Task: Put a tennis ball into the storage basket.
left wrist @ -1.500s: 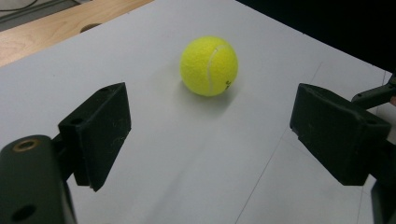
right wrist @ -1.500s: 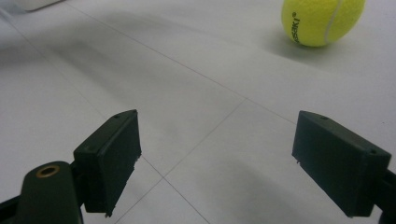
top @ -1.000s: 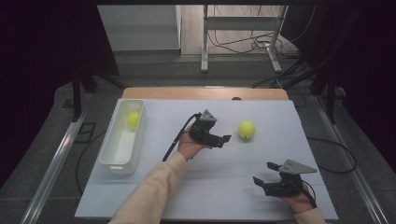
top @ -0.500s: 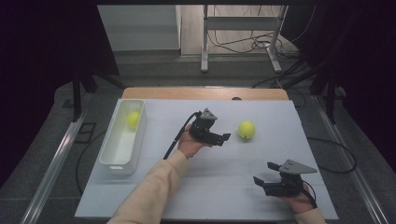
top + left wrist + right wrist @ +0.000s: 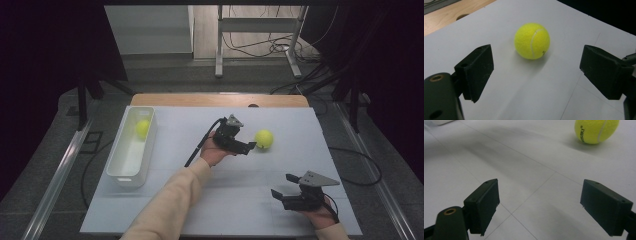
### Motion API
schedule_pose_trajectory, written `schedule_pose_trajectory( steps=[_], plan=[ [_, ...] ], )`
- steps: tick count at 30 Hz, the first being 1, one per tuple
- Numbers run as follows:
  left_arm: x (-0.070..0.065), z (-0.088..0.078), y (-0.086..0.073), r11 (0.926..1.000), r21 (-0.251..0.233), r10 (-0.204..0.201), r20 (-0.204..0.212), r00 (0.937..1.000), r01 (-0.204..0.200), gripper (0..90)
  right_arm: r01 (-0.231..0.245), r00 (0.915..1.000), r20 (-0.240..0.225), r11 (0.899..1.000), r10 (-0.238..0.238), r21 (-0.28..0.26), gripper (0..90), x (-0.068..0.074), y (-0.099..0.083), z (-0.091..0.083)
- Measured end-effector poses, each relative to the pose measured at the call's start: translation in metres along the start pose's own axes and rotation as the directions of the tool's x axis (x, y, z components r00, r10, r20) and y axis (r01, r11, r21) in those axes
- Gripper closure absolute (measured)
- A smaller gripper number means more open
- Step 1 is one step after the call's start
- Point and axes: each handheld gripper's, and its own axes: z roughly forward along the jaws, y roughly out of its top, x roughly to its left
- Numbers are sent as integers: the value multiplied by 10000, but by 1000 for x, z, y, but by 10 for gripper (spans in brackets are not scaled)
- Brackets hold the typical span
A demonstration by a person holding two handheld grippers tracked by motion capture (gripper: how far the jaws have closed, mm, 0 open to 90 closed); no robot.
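On the matte white tabletop (image 5: pixel 165 200) we have one fuzzy yellow ball (image 5: pixel 142 128) already in the smooth white plastic bin (image 5: pixel 121 172) along the left edge. We judge it half done: the second ball (image 5: pixel 264 138) lies mid-tabletop toward the far edge. Our left claw (image 5: pixel 248 146) gapes just beside it; our right claw (image 5: pixel 283 186) idles open near the front right corner.

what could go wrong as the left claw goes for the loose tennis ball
1. The tennis ball sits free on the smooth white table, ahead of the open left claw and not yet between its jaws; a nudge from one jaw could send it rolling away.
2. Closing early would pinch air or clip the ball's near side and squirt it forward.
3. The white bin with the other ball is far across, so a weak grip may drop it.
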Motion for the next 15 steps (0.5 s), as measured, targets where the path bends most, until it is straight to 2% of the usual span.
schedule_pose_trajectory(
  steps=[5, 15],
  plan=[
    [-2, 7, 5, 9997, 137, 187, 35, 9998, -188, 127, 27, 10000, -25, 10000, -27, -28, 164, 0, 0, 0],
    [-1, 21, 8, 9997, 232, 44, 54, 10000, -45, 126, 10, 10000, -45, 10000, -10, -18, 164, 0, 0, -1]
  ],
)
